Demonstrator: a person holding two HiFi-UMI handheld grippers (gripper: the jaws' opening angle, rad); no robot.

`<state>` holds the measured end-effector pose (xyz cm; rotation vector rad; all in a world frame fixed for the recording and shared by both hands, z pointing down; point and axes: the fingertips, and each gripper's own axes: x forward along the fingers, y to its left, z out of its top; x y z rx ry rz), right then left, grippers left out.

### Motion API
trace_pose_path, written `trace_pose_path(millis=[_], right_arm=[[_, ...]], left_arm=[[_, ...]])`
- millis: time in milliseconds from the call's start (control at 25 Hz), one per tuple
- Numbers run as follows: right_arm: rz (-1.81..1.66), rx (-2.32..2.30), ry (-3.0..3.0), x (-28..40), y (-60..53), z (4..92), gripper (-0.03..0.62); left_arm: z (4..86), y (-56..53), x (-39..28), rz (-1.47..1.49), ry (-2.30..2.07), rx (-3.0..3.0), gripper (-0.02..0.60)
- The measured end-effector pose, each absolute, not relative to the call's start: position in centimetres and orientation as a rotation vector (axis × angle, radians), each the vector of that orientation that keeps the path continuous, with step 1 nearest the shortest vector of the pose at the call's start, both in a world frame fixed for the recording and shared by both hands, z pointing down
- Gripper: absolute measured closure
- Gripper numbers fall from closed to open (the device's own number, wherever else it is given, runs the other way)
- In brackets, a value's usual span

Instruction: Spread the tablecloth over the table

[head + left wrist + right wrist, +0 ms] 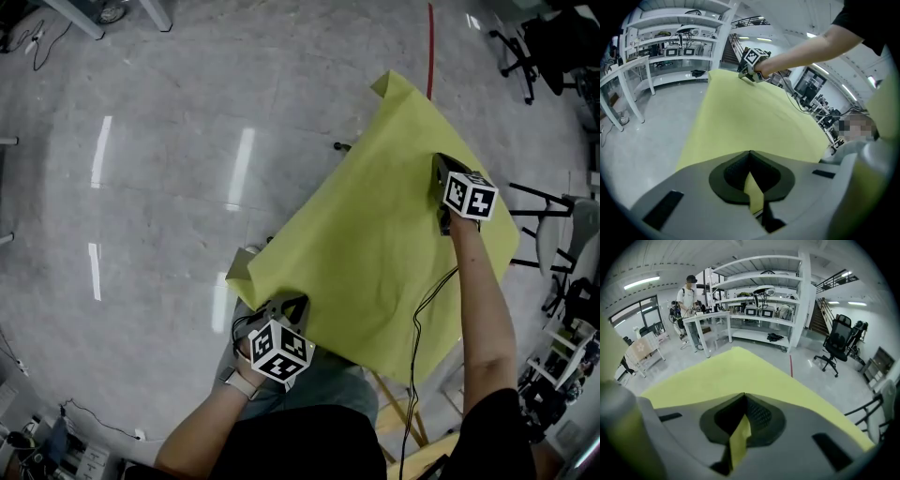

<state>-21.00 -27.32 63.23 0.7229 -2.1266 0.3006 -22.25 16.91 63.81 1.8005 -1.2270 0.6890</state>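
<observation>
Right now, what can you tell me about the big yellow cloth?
The tablecloth is a plain yellow-green sheet, thin and smooth, spread out wide with a few soft wrinkles. Its far corner and near left corner are curled over. The left tongs are shut on its near edge and the right tongs are shut on its right side, a strip pinched in each. What lies under it is hidden.

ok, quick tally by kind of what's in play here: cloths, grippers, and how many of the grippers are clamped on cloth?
tablecloth, yellow-green: 1
grippers: 2, the left gripper and the right gripper
grippers shut on the tablecloth: 2 of 2, each with a fold of it between its jaws
Total: 3 things
</observation>
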Motion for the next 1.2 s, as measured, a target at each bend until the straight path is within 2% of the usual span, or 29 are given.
trace_pose_path(millis=[440, 760, 960, 1200], right_arm=[[0.295, 0.693, -2.160, -26.4, -26.8, 63.2, 0.583], [0.339, 0.709, -2.188, -28.3, -27.2, 62.7, 0.583], [0.331, 0.711, -2.203, -27.0, -27.6, 61.7, 0.582], [0.300, 0.686, -2.168, -23.6, -26.9, 61.9, 0.583]], left_arm=[[63.8, 17.6, -27.5, 0.810, -1.331, 1.774, 0.572], [63.1, 17.9, -30.3, 0.767, -1.396, 1.663, 0.572], [62.4, 17.4, -28.0, 0.697, -1.343, 1.690, 0.572], [61.9, 16.7, -22.2, 0.691, -1.228, 1.765, 0.572]])
